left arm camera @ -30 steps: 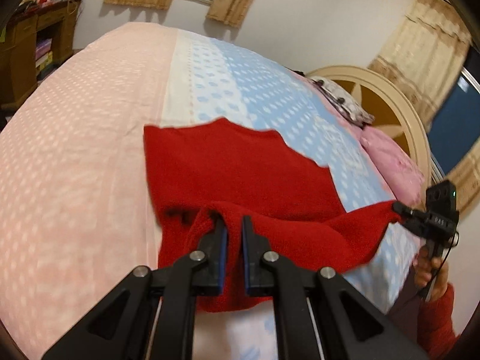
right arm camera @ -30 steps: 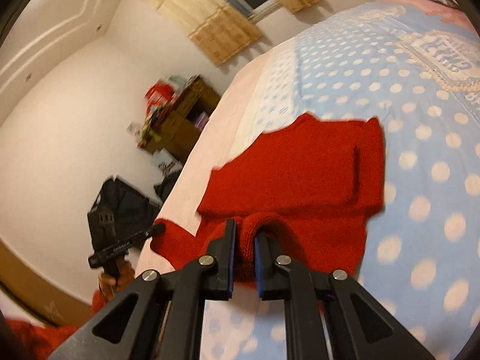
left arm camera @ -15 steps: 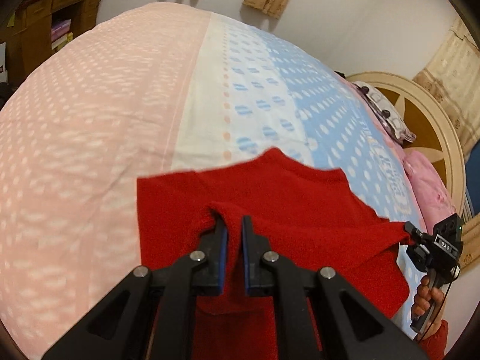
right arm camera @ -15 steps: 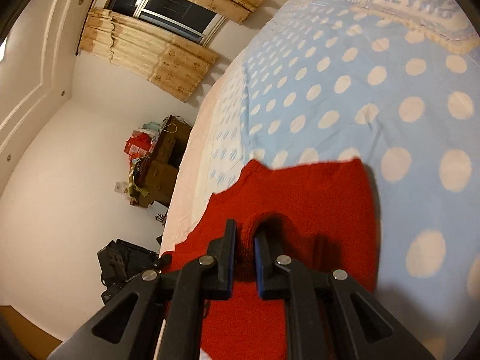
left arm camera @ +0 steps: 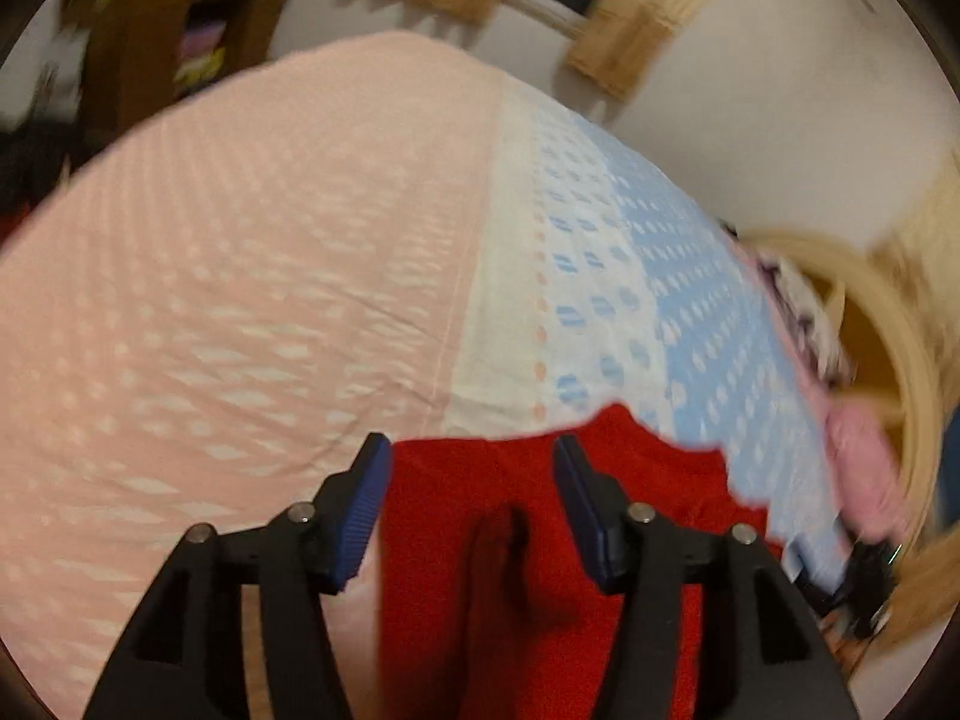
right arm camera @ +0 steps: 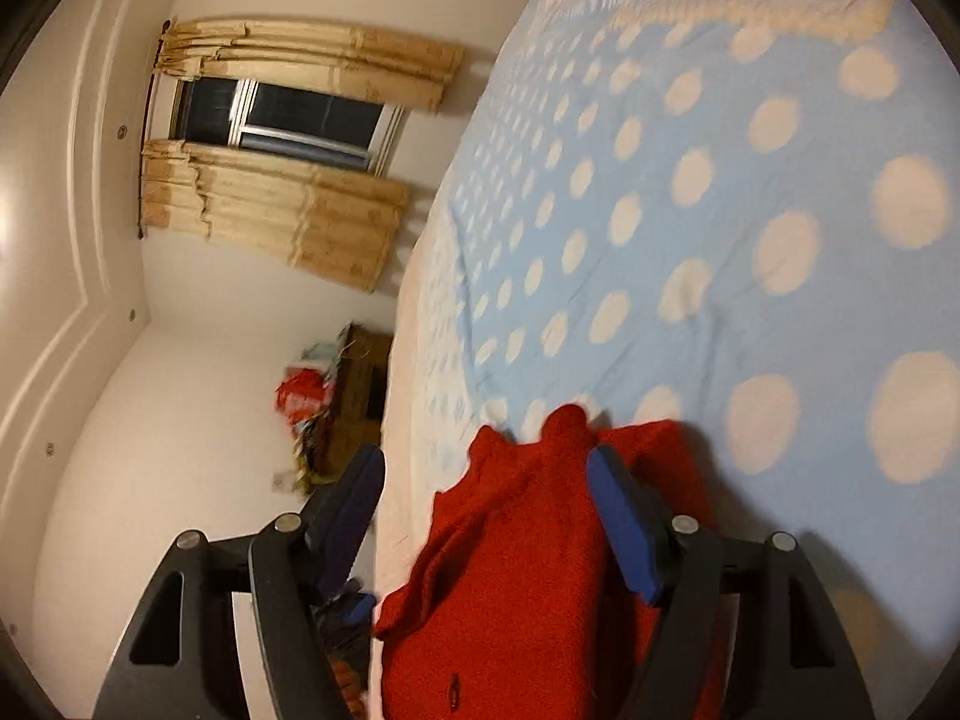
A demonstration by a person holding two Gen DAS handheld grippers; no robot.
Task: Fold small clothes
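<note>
Flanking the red garment, dotted bedspread lies bare.

A bed with a pink-and-blue dotted cover bears a red knitted garment lying on it.

The red garment is a fuzzy, matt knit lying on a smooth cotton-like bedsheet with faint creases, the left gripper and right gripper are matt black plastic with ribbed blue pads and shiny metal pins
</note>
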